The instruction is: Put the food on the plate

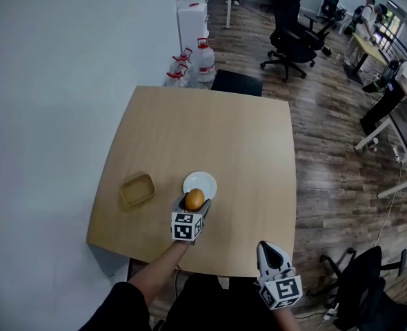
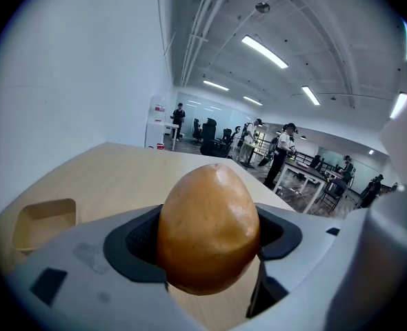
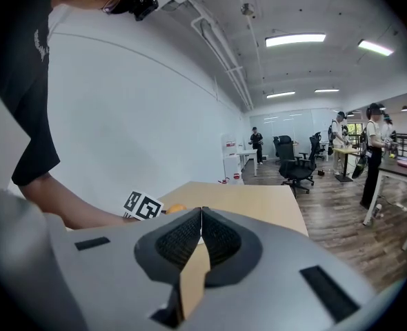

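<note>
One round white plate sits on the pale wooden table, and everything else is placed from it. The single piece of food, a smooth golden-brown egg-shaped item, is pinched at its middle between the two dark-padded jaws of the left gripper. Each pad presses one side of it, and its rounded top stands above them. In the head view the food is at the plate's near rim, overlapping that edge. Whether it touches the plate or is held just above it cannot be told, since in the left gripper view the food itself blocks the plate. One shallow square tan tray lies to the left of the plate, near it but apart; in the left gripper view it shows as a low box at the left edge. The right gripper is well apart from the plate, to its near right by the table's near edge. Its two jaws are pressed together with nothing between the ribbed pads, only a sliver of table showing below where they meet. Beyond the plate, past the table's far edge, what look like three clear water jugs with red caps stand on the wooden floor beside a white wall.
</note>
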`<state>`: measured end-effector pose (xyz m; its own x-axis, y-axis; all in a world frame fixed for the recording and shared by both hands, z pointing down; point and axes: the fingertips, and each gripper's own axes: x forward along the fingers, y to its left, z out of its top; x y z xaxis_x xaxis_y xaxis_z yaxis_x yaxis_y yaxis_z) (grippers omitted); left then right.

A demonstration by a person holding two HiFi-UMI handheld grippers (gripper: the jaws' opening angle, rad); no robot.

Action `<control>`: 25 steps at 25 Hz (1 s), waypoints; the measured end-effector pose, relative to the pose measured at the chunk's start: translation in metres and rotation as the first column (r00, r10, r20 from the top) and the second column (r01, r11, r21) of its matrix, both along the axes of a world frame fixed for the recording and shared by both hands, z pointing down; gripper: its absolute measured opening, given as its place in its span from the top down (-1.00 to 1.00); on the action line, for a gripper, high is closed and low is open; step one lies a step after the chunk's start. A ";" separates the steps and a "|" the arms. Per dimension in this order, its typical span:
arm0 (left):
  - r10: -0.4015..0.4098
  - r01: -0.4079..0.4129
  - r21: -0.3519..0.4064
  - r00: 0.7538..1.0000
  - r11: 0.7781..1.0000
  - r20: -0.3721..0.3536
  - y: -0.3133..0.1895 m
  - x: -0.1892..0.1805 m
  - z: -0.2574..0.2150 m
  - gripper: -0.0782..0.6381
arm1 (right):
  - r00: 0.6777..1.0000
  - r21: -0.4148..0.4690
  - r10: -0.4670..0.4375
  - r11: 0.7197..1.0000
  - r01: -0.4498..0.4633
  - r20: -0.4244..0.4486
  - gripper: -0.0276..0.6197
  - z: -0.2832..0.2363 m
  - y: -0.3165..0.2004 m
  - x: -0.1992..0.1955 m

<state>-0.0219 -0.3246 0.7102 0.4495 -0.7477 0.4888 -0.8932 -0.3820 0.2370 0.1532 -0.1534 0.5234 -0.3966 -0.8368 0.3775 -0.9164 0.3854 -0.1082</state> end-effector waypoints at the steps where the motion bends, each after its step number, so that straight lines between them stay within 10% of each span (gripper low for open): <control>1: 0.007 -0.007 -0.014 1.000 1.000 0.007 -0.006 0.002 0.009 -0.14 | 1.000 -0.001 0.009 1.000 -0.009 0.000 0.73 -0.002 -0.006 0.002; 25: 0.189 -0.126 -0.286 0.961 0.950 0.204 -0.068 0.003 0.137 -0.14 | 0.999 -0.002 -0.041 0.999 0.041 -0.011 0.73 0.004 -0.030 -0.010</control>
<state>-0.0184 -0.3930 0.8472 0.4048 -0.5041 0.7629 -0.8687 -0.4725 0.1487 0.1429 -0.1836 0.5278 -0.4263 -0.8191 0.3838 -0.9009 0.4226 -0.0989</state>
